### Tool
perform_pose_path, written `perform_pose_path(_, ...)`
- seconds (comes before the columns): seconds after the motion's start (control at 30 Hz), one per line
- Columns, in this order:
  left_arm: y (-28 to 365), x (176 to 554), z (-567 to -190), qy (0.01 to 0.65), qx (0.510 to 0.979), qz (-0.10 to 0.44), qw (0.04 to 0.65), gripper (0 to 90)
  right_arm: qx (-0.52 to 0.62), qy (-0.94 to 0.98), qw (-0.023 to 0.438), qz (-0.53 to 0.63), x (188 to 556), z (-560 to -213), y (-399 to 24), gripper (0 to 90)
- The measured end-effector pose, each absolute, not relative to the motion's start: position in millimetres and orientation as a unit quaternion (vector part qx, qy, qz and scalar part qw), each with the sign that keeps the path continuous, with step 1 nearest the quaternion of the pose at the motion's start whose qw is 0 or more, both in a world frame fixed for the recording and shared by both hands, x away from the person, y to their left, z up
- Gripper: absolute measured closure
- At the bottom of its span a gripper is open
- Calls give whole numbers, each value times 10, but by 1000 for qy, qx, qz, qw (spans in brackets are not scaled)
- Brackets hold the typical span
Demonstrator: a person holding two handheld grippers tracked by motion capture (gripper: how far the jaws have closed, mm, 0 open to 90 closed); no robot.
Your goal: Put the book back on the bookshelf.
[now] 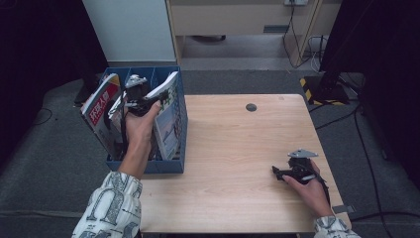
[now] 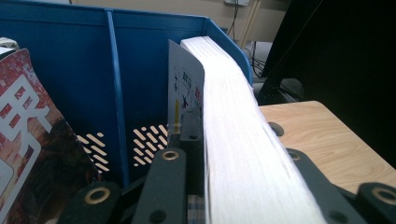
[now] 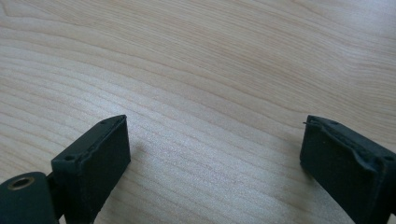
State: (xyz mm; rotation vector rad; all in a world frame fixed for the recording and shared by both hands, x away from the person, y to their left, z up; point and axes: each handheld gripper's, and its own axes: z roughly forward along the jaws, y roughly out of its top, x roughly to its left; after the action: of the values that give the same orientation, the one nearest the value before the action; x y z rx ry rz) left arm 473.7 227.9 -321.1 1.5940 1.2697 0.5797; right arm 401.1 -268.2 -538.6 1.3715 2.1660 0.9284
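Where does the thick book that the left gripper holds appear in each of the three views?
High view: the thick book stands in the right compartment of the blue file box, upper left, with the left gripper on it.
Left gripper view: its white page edge runs from the bottom centre up to the box wall, clamped between the black jaws.
Right gripper view: bare wooden table; the book is not in it.
Shared landmark: the blue file box; the table links all three.

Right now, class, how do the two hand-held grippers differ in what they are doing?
The left hand-held gripper is raised over the blue file box; the right hand-held gripper rests low on the wooden table. The left one is shut on a thick book; the right one's jaws stand wide open with bare wood between. Both are black and held by patterned-sleeved arms.
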Motion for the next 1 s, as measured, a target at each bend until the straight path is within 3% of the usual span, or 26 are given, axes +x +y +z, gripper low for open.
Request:
perform_pose_path(0.43, 2374, 4642, -3252, 527, 670, 241, 464, 730, 492, 778, 206, 333, 4010, -5386, -2682, 88)
perform_pose_path(1.0, 2577, 4552, -3352, 556, 652, 235, 459, 728, 493, 777, 205, 333, 4009, -5385, -2681, 87)
